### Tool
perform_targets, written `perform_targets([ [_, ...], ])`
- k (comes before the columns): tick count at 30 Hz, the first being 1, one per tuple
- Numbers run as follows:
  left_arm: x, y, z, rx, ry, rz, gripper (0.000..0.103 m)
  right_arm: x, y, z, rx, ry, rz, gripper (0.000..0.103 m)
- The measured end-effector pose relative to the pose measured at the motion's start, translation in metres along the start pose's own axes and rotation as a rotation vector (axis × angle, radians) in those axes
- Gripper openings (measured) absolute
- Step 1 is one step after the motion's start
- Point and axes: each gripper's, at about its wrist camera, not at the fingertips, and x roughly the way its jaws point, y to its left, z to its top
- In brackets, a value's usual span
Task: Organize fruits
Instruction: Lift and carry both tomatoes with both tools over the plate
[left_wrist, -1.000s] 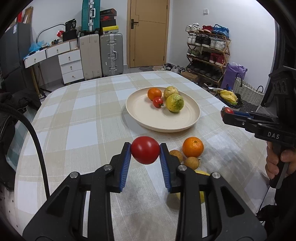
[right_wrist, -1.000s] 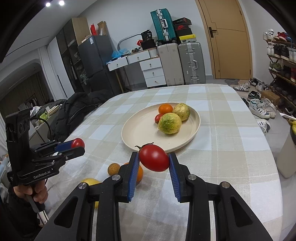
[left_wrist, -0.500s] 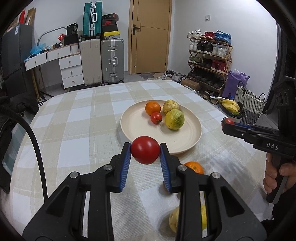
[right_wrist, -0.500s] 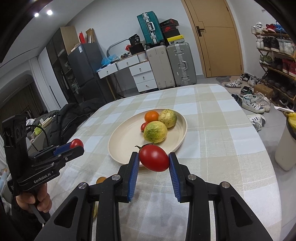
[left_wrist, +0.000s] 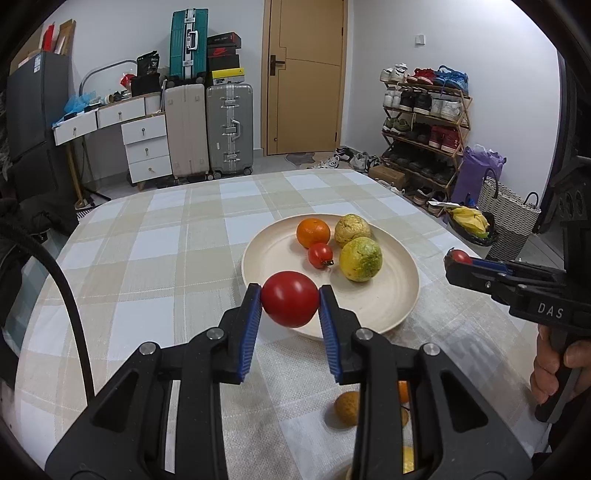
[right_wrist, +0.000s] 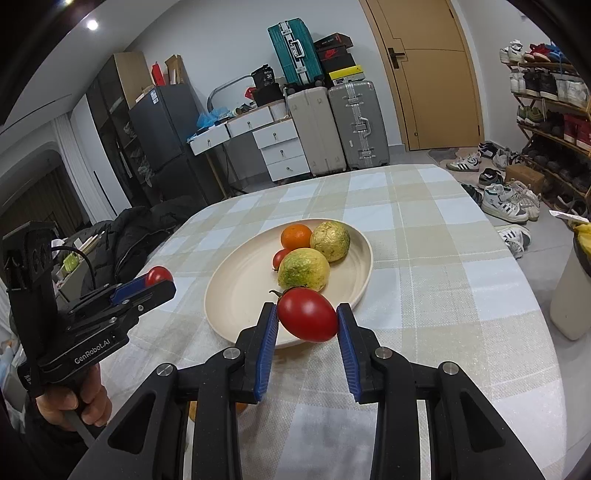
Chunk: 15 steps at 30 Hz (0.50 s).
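A red tomato (left_wrist: 290, 303) is clamped between blue pads (left_wrist: 249, 326) of the black left gripper (left_wrist: 290, 325). Ahead, a cream plate (left_wrist: 395, 295) is seen on a beige-and-white checked cloth (left_wrist: 147, 266), with an orange (left_wrist: 313, 232) and yellow-green citrus (left_wrist: 360, 258).

Three tomatoes (left_wrist: 320, 254), two grippers (left_wrist: 290, 293), one plate (left_wrist: 388, 295)

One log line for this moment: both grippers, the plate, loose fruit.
left gripper: shut on round tomato | right gripper: shut on oval tomato | plate: four fruits | tablecloth: some loose fruit
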Motion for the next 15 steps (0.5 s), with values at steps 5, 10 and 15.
perform_targets([
  [5, 0.015, 0.004, 0.002, -0.011, 0.005, 0.005, 0.029, 0.009, 0.004, 0.004, -0.014, 0.012, -0.006, 0.033],
  [10, 0.031, 0.007, 0.002, -0.023, 0.011, 0.01, 0.028, 0.015, 0.004, 0.007, -0.012, 0.019, -0.007, 0.033],
  [15, 0.044, 0.009, 0.001, -0.028, 0.024, 0.014, 0.029, 0.023, 0.004, 0.007, -0.015, 0.033, -0.014, 0.033],
])
